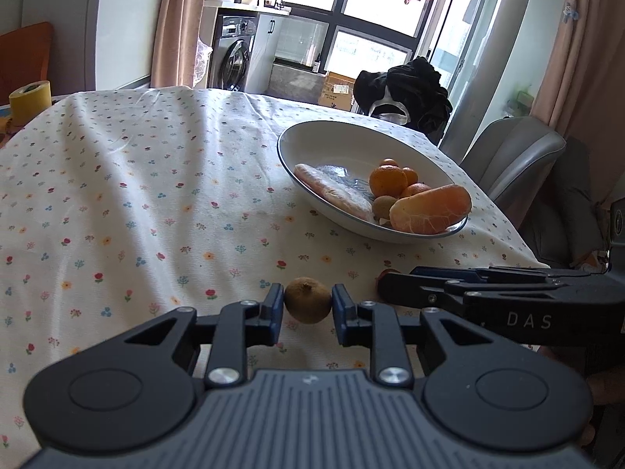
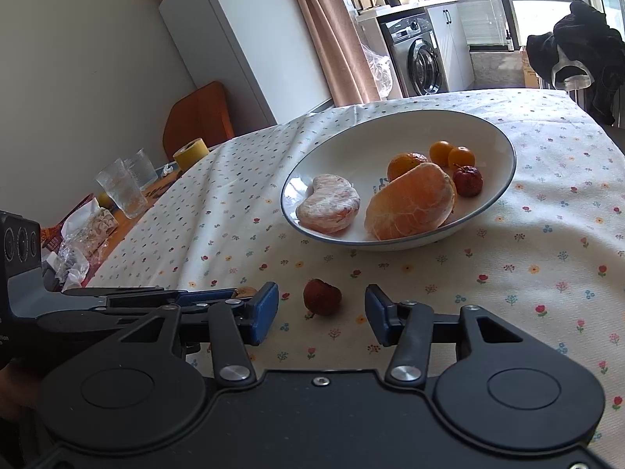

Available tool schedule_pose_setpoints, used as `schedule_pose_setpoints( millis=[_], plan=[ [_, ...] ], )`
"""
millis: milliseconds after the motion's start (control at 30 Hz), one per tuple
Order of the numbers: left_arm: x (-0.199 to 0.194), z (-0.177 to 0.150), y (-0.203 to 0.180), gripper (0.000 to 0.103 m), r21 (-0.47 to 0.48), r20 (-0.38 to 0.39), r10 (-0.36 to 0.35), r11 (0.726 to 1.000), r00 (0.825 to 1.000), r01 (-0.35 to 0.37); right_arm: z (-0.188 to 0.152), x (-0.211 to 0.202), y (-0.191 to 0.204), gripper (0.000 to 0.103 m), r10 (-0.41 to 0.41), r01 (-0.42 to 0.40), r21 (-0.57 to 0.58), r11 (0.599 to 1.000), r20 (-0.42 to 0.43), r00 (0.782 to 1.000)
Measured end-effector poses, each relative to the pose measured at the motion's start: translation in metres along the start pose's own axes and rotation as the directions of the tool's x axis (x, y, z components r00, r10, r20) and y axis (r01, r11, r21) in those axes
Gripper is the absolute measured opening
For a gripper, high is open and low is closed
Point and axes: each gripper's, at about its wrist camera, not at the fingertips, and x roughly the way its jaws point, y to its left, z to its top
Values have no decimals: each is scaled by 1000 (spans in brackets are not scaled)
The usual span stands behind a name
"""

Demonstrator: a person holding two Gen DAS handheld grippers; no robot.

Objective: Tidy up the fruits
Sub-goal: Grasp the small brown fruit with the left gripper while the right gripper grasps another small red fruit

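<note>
White tablecloth (image 2: 527, 242) with small floral print; white bowl (image 2: 504, 144), rim seemingly blue; yellow tape roll (image 2: 190, 153).

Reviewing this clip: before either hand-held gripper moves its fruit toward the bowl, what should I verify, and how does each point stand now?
1. Left hand-held gripper brackets the brown fruit: ok.
2. Its pads firmly clamp that fruit: cannot tell.
3. Right hand-held gripper open around the red fruit, pads apart from it: ok.
4. Red fruit gripped: not ok, it lies on the tablecloth.
5. Bowl has bare space for more: ok.
</note>
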Motion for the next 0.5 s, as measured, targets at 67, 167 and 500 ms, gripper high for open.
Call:
schedule_pose_setpoints(
  millis=[67,167,500],
  plan=[
    [-3,1,3,25,-4,9,9,1000,1000,-9,1,3,1,48,2,-2,-6,1000,-4,1000],
    [-7,2,9,25,-15,20,22,1000,1000,-22,2,10,4,47,5,-5,-12,1000,-17,1000],
    [-17,3,17,25,-31,43,31,999,999,-30,3,24,15,29,-12,9,-48,999,-57,998]
  ],
)
